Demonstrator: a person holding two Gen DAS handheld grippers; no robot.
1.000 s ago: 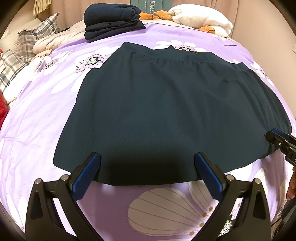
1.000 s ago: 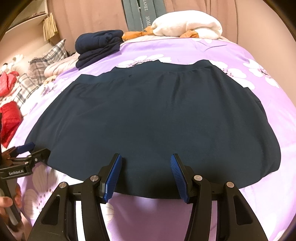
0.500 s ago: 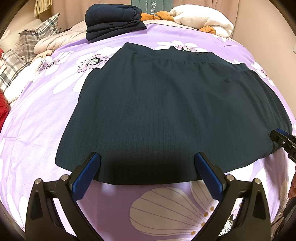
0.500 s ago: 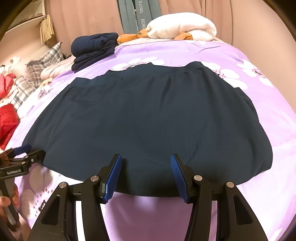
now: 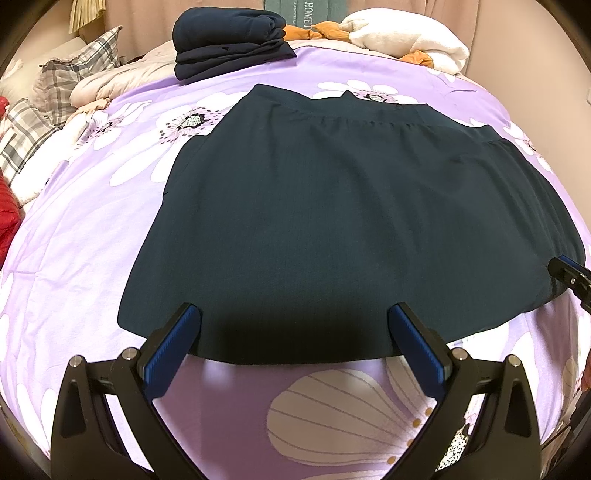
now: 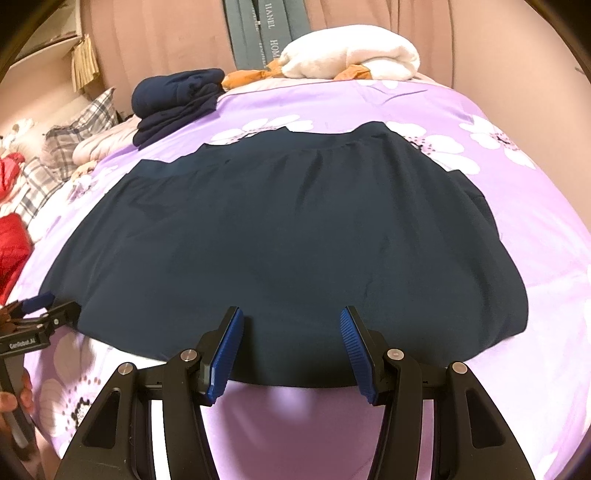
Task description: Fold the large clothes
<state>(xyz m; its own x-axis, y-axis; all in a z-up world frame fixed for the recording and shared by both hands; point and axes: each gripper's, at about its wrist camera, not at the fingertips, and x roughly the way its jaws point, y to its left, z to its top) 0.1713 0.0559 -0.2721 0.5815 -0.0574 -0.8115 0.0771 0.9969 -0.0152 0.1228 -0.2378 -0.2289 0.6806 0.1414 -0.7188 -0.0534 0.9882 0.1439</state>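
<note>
A large dark skirt (image 5: 343, 221) lies spread flat across the middle of the bed (image 5: 85, 258), on a purple cover printed with big white flowers; its waistband points toward the far edge of the bed and its wide hem runs along the near edge, just in front of both tools. The left tongs (image 5: 293, 343) hang over the hem near the skirt's left corner, their blue pads standing wide apart with only flat cloth showing between them, so they are open and grip nothing; whether the tips touch the cloth cannot be told. The right tongs (image 6: 291, 345) hang over the hem further toward the skirt's right side, their ribbed blue pads parted to a middling gap, nothing pinched between them, so they too are open. In the right wrist view the left tongs appear at the left edge beside the skirt's corner, with a hand (image 6: 16, 400) around the handle. At the far edge of the bed a stack of folded dark clothes (image 5: 229, 37) sits toward the left; a white rolled blanket (image 5: 406, 40) with orange cloth (image 5: 314, 31) beside it lies at the far right. Off the left edge are plaid pillows (image 5: 74, 70) and a red garment (image 6: 13, 243).
</note>
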